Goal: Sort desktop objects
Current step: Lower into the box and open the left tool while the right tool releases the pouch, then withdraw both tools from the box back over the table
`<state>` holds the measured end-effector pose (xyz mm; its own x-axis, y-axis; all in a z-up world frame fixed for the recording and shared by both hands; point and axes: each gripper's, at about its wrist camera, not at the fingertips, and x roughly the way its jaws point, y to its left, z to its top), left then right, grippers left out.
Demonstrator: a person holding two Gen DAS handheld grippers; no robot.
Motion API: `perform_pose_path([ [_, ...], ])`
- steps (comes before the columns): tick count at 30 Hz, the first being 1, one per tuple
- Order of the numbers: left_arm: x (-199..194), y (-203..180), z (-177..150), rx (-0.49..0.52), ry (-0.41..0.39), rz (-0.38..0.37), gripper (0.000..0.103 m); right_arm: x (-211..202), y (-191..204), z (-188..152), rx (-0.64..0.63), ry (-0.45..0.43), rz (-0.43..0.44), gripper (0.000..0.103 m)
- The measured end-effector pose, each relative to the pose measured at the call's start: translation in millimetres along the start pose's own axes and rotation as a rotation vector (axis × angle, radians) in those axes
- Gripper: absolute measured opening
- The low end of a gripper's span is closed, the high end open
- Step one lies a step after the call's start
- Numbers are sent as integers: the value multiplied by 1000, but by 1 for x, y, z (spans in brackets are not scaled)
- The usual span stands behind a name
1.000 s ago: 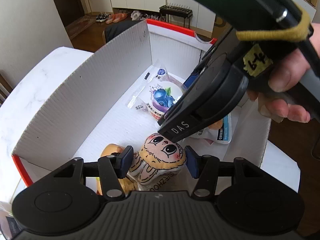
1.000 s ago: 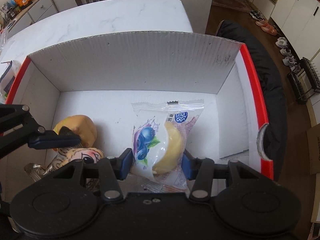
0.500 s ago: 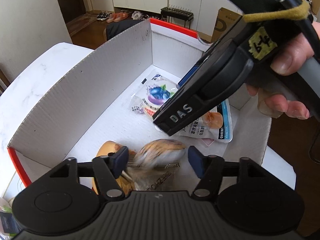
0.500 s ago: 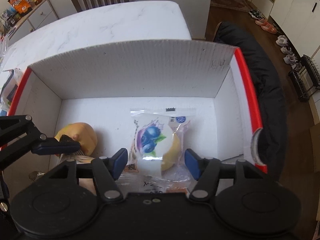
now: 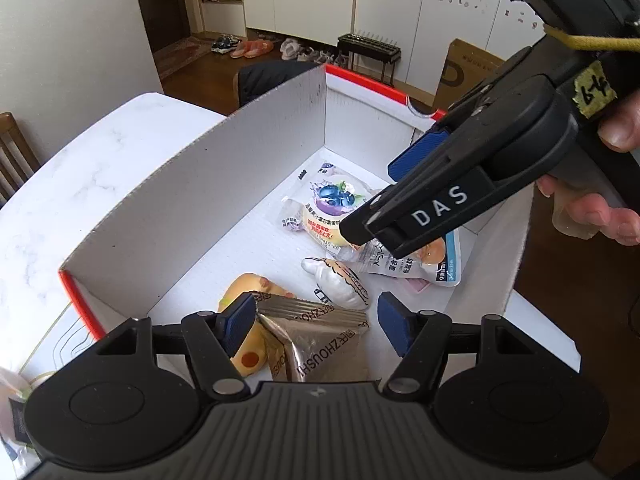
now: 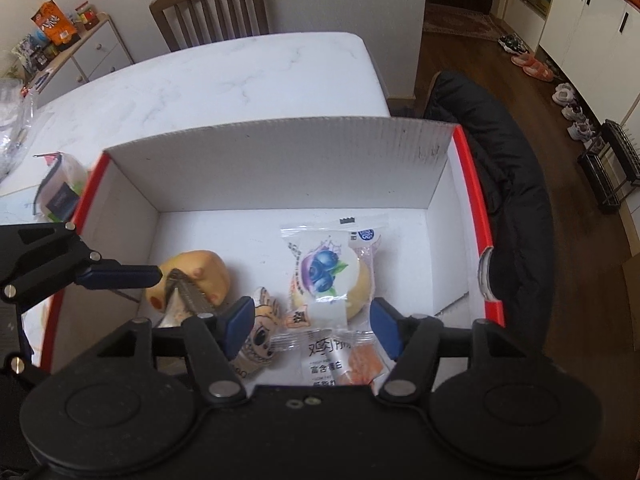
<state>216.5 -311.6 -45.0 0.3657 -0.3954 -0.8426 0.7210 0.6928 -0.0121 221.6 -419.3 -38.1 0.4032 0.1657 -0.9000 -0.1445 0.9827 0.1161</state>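
Observation:
A white cardboard box with red edges holds several snacks. A silver cartoon-face snack bag lies on the box floor below my open left gripper. A blueberry bun packet lies flat on the floor under my open right gripper. A yellow bun toy lies at the left. A clear packet with orange pieces lies near the box's front wall. Both grippers hover above the box, empty.
The box stands on a white marble table. A small pouch and plastic wrap lie left of the box. A wooden chair stands behind the table. A black jacket hangs off the right side.
My left gripper opened and let go of the cartoon snack bag, which dropped flat. My right gripper opened and released the blueberry bun packet. Both grippers rose and pulled back.

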Motion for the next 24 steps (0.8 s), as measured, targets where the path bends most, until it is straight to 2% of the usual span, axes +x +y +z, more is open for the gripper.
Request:
perform_pose_path([
  [16,-52,11,-22,-50,-86,-8,67,-37,34,-7,-9,-83,18,64],
  [20,-69,18,-32,-62,-115,-8,67,-46,44,-11,7,-110,15,68],
  [22,-78,24,-39,-69,-131,-18,80,-52,51,-13,14,-133,17,69],
  [24,-88,31,-48,-86,-153,-38,81,-58,60,-16,20,-161,19,70],
])
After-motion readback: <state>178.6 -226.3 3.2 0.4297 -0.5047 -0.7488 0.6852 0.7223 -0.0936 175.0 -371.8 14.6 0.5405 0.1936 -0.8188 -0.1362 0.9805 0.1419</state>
